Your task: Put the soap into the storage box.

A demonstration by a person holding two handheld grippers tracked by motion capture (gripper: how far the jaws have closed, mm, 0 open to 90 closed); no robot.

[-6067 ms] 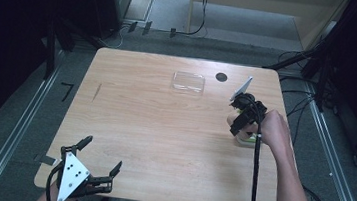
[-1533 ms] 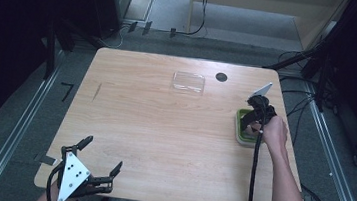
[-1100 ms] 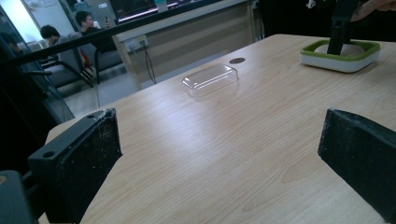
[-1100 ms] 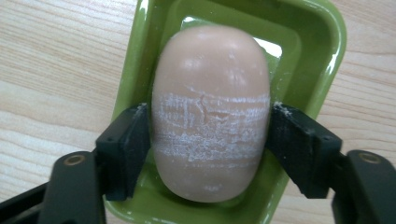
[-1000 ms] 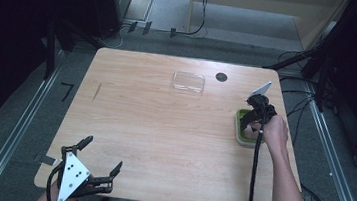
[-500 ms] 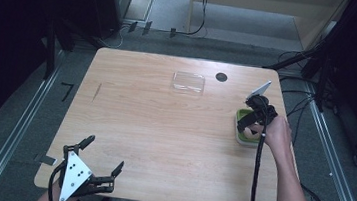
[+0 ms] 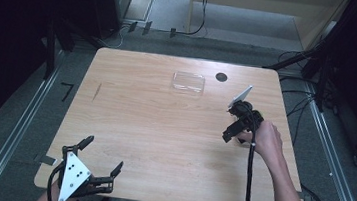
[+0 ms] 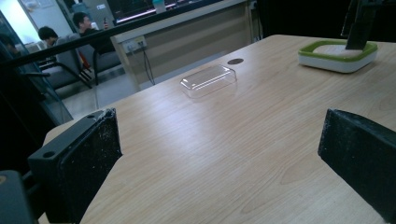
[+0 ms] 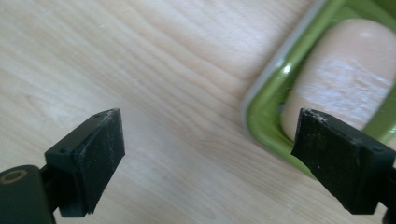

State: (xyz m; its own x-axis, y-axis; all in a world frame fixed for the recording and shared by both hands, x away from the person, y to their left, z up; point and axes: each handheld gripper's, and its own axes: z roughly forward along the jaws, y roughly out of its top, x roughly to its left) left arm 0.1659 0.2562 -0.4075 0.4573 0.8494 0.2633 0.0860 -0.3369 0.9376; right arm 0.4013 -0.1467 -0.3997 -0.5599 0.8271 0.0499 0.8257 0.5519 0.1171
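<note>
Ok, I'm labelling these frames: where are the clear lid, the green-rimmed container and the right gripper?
clear lid (image 8: 208, 79), left gripper view, its flat top.
green-rimmed container (image 8: 337, 57), left gripper view, its near rim.
right gripper (image 9: 208, 163), right gripper view, midway between its open jaws.

lab or office test room: bare wooden table on floor rails, trailing cables, people on chairs behind glass.

Wood-grain table, mostly bare. Clear plastic lid lies flat near the far edge, small dark round spot just beside it, probably a cable hole. Thin dark mark on the far-left area. Cables on the floor past the table. People sit in the background.
</note>
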